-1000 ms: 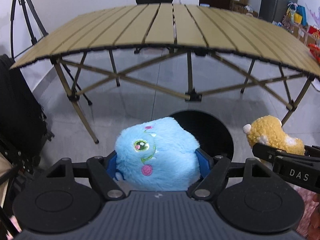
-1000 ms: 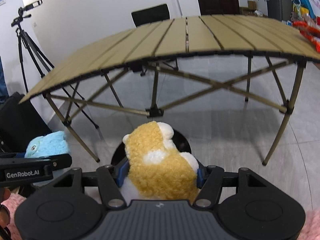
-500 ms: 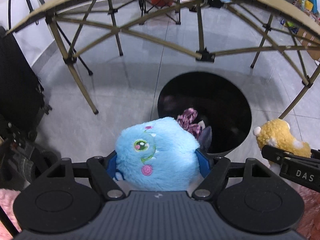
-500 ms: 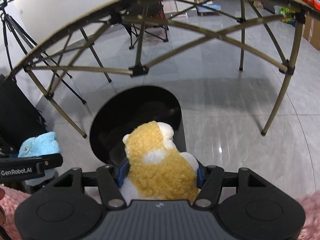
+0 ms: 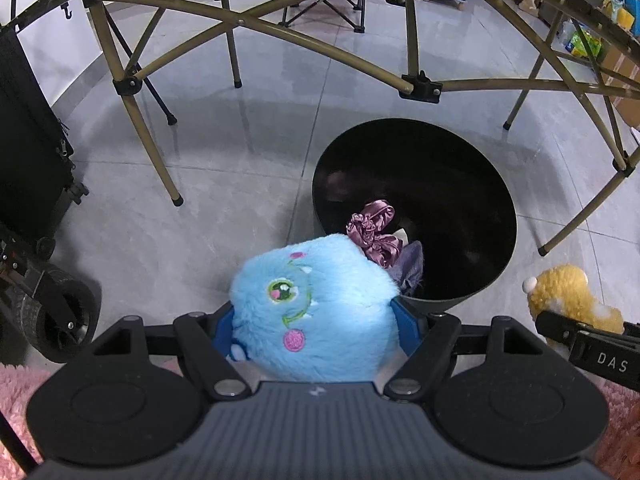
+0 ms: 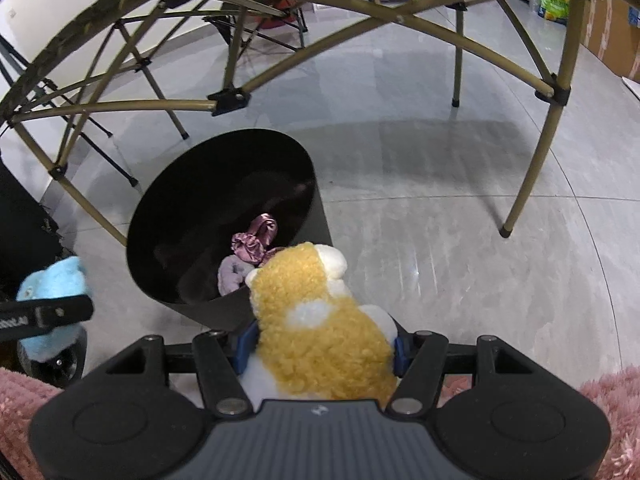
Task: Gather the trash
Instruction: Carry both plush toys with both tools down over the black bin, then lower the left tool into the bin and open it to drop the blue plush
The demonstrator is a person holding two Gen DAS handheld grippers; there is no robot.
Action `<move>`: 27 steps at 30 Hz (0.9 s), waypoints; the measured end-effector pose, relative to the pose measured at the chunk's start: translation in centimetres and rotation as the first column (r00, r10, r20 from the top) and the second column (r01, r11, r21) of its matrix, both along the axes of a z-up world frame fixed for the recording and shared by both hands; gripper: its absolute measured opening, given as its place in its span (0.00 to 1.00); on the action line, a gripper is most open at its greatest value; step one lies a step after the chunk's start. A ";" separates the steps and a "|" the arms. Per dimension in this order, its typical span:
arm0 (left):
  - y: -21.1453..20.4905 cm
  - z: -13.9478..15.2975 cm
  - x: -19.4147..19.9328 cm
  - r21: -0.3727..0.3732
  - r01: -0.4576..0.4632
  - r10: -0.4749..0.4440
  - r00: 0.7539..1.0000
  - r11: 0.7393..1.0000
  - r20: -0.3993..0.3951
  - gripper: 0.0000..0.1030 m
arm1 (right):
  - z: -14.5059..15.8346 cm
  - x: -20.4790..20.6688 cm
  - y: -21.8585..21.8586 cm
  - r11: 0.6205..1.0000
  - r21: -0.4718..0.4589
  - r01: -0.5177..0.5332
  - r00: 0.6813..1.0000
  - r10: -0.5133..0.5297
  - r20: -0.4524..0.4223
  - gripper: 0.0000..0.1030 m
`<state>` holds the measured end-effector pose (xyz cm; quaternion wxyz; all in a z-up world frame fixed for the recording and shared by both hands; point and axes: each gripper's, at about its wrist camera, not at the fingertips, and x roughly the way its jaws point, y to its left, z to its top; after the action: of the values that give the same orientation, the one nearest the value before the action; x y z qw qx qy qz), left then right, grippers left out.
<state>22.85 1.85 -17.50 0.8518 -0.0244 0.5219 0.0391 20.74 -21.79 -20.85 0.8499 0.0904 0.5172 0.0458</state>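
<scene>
- Left tongs [image 5: 316, 330] are squeezing a fluffy blue plush toy [image 5: 312, 312] between both blue pads, hanging just beside the round black bin [image 5: 492, 280] on the grey floor.
- Right tongs [image 6: 320, 350] are gripping a curly yellow-and-white plush toy [image 6: 320, 332] at the bin's near rim.
- Purple satin scrunchie [image 5: 374, 230] is sitting inside the bin.

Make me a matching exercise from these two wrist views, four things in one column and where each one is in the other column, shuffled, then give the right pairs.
Things:
1. blue plush toy
2. yellow plush toy
3. purple scrunchie
4. black bin

Places:
A. lying inside the bin
B. clamped in the right claw
C. standing on the grey tiled floor beside the folding table's legs
D. clamped in the left claw

Pairs: 1-D, 2-B, 3-A, 4-C
</scene>
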 end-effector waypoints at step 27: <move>-4.5 -0.9 6.6 0.012 0.048 -0.048 0.998 0.999 -0.028 0.74 | -2.2 3.3 -4.2 0.992 -0.023 0.127 0.992 -0.127 -0.003 0.59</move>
<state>29.41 -2.68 -18.35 0.8454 -0.0059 0.5337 0.0222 24.05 -25.98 -23.04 0.8509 0.1135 0.5127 -0.0146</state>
